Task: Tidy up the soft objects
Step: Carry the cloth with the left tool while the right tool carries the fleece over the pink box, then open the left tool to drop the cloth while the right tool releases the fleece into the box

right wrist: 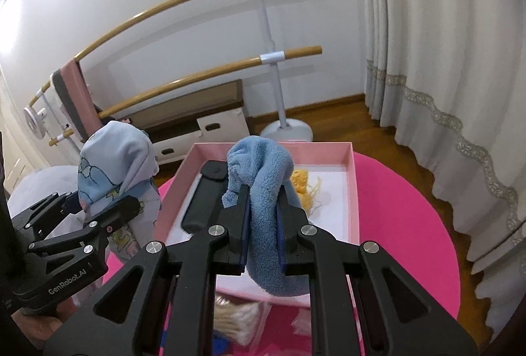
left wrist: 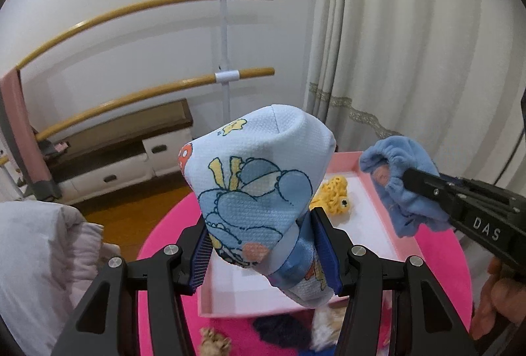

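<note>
A: So, where is the printed cloth (left wrist: 259, 191)?

B: Centre of the left view, bunched in the left gripper (left wrist: 259, 254), jaws half-wide around it, above the pink tray (left wrist: 388, 221).

A: And the blue terry piece (right wrist: 263, 191)?

B: Pinched in the right gripper (right wrist: 263, 234), jaws nearly shut. Both look light and limp; gripping a gathered fold seems safest.

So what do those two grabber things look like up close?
Each hand-held gripper is black, angular metal with triangular cut-outs and shiny silver bolts. The left hand-held gripper has dark blue ribbed pads on its fingers and "GenRobot.AI" printed in white on its side. The right hand-held gripper has blue pads too, and white letters "DAS" along its side. No cables or sleeves show.
</note>
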`<state>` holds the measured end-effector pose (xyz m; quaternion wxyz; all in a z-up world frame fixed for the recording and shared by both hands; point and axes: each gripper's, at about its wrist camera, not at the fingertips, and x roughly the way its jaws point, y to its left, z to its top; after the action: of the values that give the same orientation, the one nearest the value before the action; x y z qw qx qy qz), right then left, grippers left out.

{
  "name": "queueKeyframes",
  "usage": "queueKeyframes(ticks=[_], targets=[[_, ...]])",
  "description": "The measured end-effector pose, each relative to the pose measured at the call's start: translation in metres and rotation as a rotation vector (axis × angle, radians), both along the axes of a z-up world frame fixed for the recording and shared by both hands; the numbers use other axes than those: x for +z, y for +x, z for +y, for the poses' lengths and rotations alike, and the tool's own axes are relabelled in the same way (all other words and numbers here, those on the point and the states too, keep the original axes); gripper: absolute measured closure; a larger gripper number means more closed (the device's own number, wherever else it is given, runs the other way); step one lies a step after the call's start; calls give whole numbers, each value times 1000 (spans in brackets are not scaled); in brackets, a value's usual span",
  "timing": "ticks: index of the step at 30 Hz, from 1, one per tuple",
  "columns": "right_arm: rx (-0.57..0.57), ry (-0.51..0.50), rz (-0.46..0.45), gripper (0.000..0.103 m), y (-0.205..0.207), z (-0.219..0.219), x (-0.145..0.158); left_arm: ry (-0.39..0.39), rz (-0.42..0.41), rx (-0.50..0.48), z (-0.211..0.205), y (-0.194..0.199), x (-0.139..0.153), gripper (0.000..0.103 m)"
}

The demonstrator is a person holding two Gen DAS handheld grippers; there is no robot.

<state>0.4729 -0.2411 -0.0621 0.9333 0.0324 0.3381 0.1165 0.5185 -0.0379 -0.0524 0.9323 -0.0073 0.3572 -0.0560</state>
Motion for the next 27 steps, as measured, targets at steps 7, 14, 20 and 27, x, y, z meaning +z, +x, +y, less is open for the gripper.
queueKeyframes(ticks=[7,14,20,27], targets=[[-22,-3,37,90,22,-7,-3,-31,48,-16,-4,38,-6,51],[-40,-4,83,89,40,-10,-14,-17,96,-34,-17,76,-13,50],[-49,4,142,83,49,-13,-34,24,121,-30,-32,107,-24,44],[-56,49,162,35,46,-22,-41,50,84,-19,-46,113,-26,6]])
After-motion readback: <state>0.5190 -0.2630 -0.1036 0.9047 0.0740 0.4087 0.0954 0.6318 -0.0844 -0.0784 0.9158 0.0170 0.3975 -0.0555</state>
